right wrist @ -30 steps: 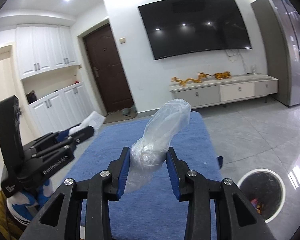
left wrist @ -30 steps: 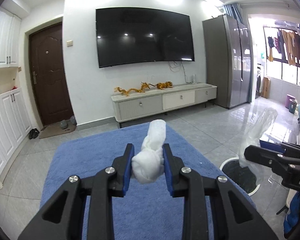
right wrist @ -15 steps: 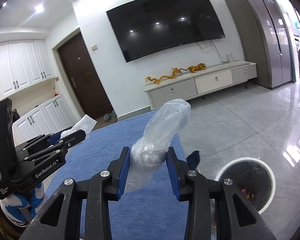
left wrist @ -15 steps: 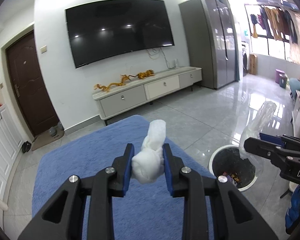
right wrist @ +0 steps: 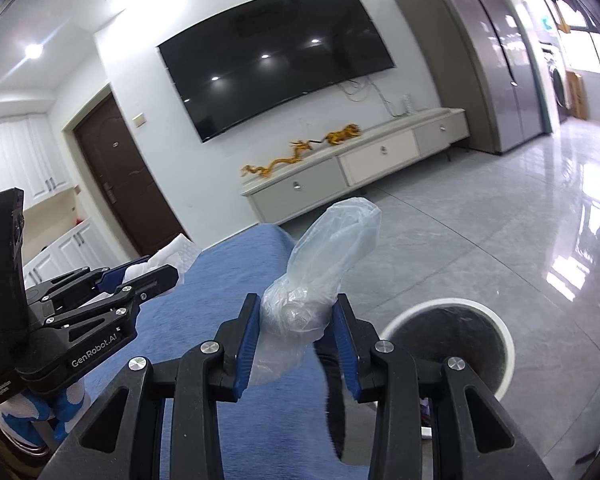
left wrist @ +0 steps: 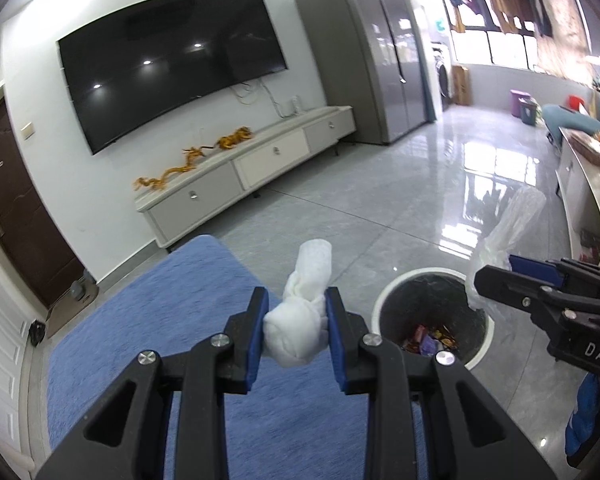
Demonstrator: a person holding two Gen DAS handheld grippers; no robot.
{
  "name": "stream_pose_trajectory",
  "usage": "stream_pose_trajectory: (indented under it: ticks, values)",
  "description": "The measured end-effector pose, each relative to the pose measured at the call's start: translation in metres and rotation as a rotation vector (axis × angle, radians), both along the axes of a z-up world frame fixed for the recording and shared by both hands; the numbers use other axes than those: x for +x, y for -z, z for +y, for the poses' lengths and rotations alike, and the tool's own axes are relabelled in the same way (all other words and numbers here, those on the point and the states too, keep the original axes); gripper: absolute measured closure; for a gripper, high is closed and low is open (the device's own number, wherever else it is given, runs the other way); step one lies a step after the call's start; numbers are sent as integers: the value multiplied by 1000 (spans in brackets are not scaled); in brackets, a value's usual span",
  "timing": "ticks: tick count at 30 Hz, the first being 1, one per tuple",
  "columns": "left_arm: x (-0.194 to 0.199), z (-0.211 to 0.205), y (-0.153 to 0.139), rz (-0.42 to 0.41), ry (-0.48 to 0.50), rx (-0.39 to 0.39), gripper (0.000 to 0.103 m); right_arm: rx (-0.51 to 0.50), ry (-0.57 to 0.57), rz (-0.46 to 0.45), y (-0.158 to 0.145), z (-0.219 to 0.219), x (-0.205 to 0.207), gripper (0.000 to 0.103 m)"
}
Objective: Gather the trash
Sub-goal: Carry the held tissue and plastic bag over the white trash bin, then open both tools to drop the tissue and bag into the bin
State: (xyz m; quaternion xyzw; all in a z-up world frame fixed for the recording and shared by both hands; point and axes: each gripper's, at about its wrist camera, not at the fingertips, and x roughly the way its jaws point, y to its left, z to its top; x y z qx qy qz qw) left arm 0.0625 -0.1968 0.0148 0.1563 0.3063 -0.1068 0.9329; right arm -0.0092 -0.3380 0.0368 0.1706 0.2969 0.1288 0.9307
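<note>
With wrappers already in the bin (left wrist: 432,312), the left gripper (left wrist: 296,332) clamps a tissue wad (left wrist: 300,328) and the right gripper (right wrist: 296,336) a crumpled plastic bag (right wrist: 320,272), both undropped.

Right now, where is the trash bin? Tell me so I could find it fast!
Find the big blue rug spread over the shiny grey floor. Just off its right edge stands the trash bin. It is the only round thing there, with a white rim, a dark inside and colourful wrappers at the bottom.

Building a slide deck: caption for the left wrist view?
Left gripper clamps a crumpled white tissue near the round trash bin; right gripper carries a clear plastic bag.
</note>
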Motion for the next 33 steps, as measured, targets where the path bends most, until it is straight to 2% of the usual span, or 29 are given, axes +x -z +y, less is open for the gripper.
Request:
stream_pose_trajectory:
  ticks: [13,27,33]
  values:
    - [43,-64,43,109,128,26,76,30,130,133,40,-51,18,69]
    - [100,-111,101,265,209,-24,76,-9,237,304,92,-82,54,69]
    - [114,-121,113,324,240,-89,73,-58,264,371,113,-87,68,67]
